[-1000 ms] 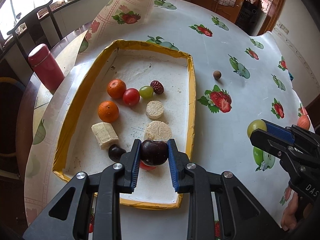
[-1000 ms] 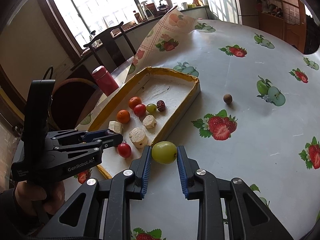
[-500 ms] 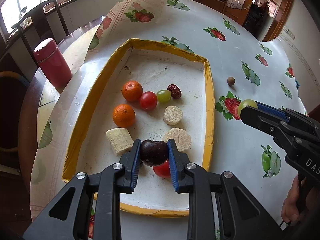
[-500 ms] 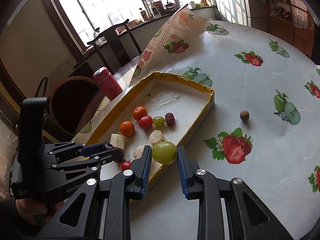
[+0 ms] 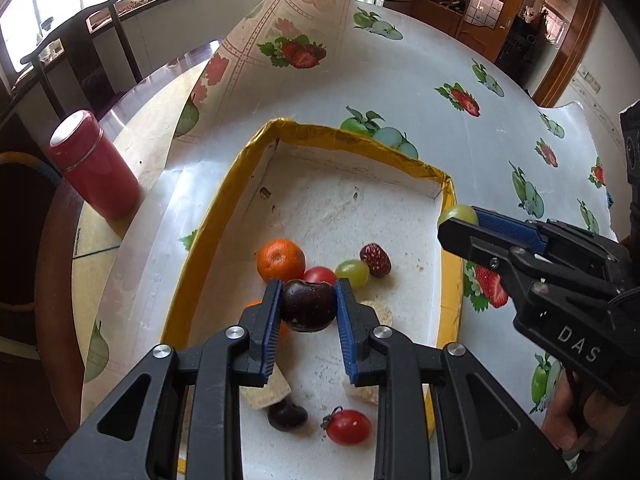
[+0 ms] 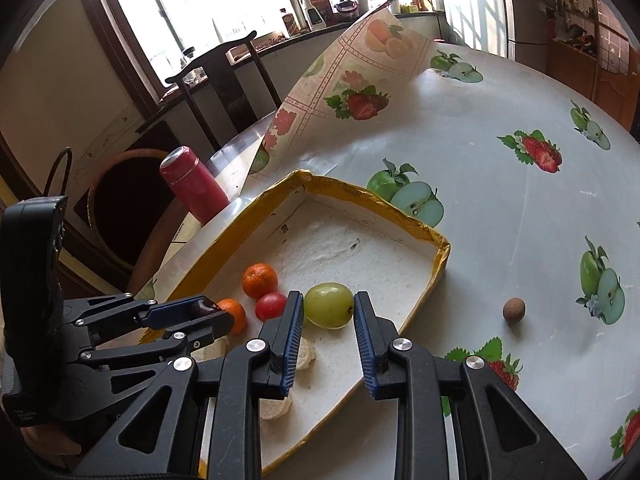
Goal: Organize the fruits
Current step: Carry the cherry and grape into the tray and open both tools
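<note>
Both claws were carrying fruit over the tray (image 5: 224,216): the left claw (image 5: 308,306) was clamped on a dark cherry (image 5: 307,305), the right claw (image 6: 325,312) on a green grape (image 6: 329,305). Next, I judged, each needed lowering to a bare patch beside its like and opening. A brown nut (image 6: 513,309) lay apart on the table (image 6: 500,208).

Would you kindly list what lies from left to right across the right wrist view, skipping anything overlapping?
Red cylindrical flask → round orange tangerine → green grape in the right gripper → small brown round nut on the tablecloth.
</note>
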A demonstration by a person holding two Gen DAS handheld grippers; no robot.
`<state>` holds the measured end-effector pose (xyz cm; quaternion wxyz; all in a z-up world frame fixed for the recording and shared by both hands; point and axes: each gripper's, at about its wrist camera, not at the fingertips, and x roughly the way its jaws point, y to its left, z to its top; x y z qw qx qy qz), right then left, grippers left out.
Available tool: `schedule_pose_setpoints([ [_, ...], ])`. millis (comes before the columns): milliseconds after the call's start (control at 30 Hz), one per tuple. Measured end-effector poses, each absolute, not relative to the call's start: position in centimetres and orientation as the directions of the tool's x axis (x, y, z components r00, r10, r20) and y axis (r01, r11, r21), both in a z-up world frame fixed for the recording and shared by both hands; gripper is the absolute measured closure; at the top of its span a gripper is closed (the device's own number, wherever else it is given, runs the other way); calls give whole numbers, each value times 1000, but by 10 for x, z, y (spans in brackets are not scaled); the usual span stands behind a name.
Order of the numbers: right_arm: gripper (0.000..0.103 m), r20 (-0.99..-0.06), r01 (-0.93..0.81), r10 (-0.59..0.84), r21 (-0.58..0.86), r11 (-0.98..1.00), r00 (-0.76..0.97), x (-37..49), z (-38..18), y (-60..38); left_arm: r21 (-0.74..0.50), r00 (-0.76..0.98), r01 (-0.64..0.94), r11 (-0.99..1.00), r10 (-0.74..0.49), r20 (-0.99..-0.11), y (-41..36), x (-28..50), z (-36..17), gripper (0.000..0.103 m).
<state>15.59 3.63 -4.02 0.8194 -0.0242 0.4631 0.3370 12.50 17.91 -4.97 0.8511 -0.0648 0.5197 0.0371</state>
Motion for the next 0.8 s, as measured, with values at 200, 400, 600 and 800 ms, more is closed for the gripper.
schedule_pose_setpoints([
  [200, 77, -787, -570, 514, 262, 779, 340, 180, -54, 46, -51, 455, -124, 991, 11, -890, 179, 162, -54, 79],
  [400, 77, -801, -559, 503, 266, 785, 325, 191, -68, 51, -47, 426, -132, 990, 14, -905, 180, 182, -71, 79],
  [600, 77, -807, -562, 497, 261, 785, 320, 195, -79, 53, -40, 402, -131, 991, 16, -916, 178, 192, -84, 79],
  [800, 77, -815, -566, 491, 258, 783, 307, 200, -86, 56, -41, 385, -140, 989, 17, -923, 180, 194, -92, 79],
])
